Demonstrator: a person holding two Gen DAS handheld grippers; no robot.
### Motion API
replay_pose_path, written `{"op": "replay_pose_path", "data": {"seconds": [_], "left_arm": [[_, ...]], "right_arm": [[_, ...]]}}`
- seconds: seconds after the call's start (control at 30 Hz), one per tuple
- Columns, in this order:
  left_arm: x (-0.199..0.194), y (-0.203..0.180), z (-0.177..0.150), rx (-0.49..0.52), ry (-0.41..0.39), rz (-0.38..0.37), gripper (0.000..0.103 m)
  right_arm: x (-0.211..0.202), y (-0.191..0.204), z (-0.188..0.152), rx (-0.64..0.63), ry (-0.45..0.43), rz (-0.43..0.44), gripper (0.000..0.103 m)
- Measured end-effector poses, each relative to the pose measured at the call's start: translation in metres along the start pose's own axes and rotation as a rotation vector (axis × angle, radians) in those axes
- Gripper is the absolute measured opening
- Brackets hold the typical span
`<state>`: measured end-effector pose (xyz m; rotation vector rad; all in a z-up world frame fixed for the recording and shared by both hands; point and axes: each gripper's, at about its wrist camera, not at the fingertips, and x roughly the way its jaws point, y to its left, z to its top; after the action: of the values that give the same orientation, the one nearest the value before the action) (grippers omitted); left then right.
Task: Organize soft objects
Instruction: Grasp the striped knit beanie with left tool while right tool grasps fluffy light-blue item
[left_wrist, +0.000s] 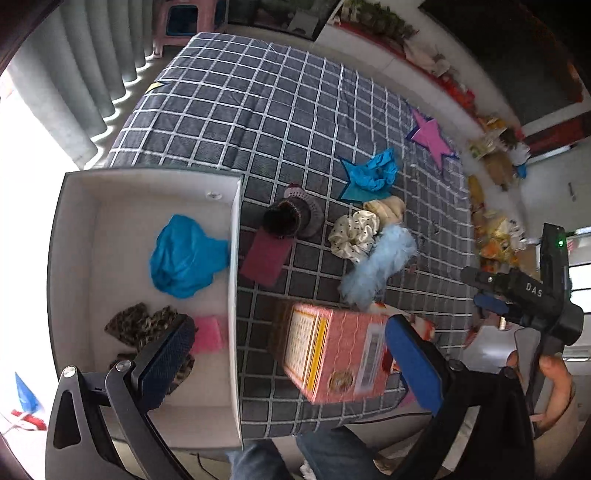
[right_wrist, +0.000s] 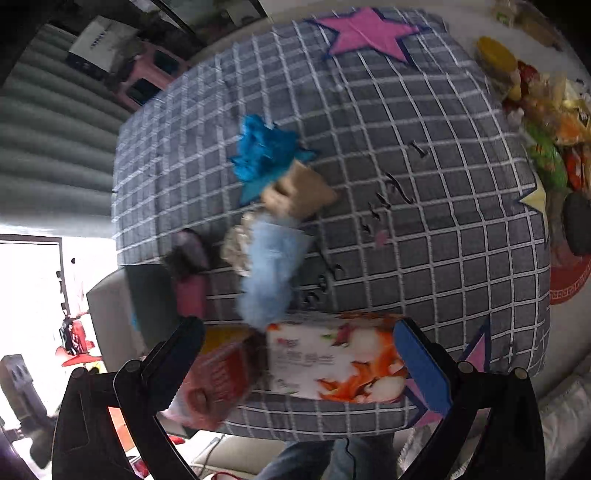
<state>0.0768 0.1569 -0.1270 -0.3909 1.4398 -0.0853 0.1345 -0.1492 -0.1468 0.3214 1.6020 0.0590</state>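
On the checked bedspread (left_wrist: 280, 122) I see the white box (left_wrist: 236, 206) beside scrunchies, left gripper (left_wrist: 288, 354) and right gripper (right_wrist: 299, 365) both spread wide, gripping nothing.

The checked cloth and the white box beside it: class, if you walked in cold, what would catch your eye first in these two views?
The grey checked cloth with its pink star patch dominates. At its middle lies a cluster of soft things, among them a fluffy light-blue scrunchie and a crumpled blue piece. At its left edge the white box holds a blue cloth, and a pink carton sits at the near edge.
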Motion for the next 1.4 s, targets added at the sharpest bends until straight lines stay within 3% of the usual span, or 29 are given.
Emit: {"op": "replay_pose_path", "data": {"seconds": [0.3, 0.43, 0.53, 0.57, 0.63, 0.77, 0.97, 1.07, 1.17, 1.23, 1.4], "left_arm": [[0.041, -0.037, 0.036, 0.036, 0.098, 0.109, 0.103], [0.066, -0.05, 0.058, 0.073, 0.147, 0.215, 0.103], [0.09, -0.056, 0.075, 0.088, 0.195, 0.227, 0.103], [0.103, -0.059, 0.083, 0.092, 0.227, 0.223, 0.103], [0.121, -0.063, 0.092, 0.101, 0.264, 0.229, 0.103], [0.167, -0.067, 0.108, 0.129, 0.35, 0.322, 0.103], [0.213, -0.057, 0.118, 0.119, 0.442, 0.406, 0.101], [0.229, -0.056, 0.118, 0.167, 0.47, 0.467, 0.097], [0.233, -0.055, 0.118, 0.194, 0.485, 0.474, 0.084], [0.232, -0.057, 0.116, 0.205, 0.472, 0.459, 0.069], [0.212, -0.07, 0.118, 0.234, 0.381, 0.396, 0.056]], "right_arm": [[0.101, 0.027, 0.029, -0.077, 0.202, 0.063, 0.103], [0.143, 0.039, 0.03, -0.099, 0.261, 0.054, 0.103], [0.157, 0.036, 0.026, -0.067, 0.275, 0.112, 0.101], [0.158, 0.034, 0.026, -0.061, 0.273, 0.125, 0.095], [0.161, 0.027, 0.025, -0.055, 0.284, 0.135, 0.041], [0.154, 0.002, 0.027, -0.024, 0.276, 0.197, 0.036], [0.112, -0.039, 0.033, 0.0, 0.174, 0.251, 0.036], [0.097, -0.052, 0.035, 0.007, 0.135, 0.262, 0.036], [0.084, -0.062, 0.035, 0.017, 0.1, 0.264, 0.036], [0.076, -0.069, 0.034, 0.009, 0.077, 0.254, 0.036], [0.065, -0.075, 0.037, 0.006, 0.052, 0.244, 0.036]]}}
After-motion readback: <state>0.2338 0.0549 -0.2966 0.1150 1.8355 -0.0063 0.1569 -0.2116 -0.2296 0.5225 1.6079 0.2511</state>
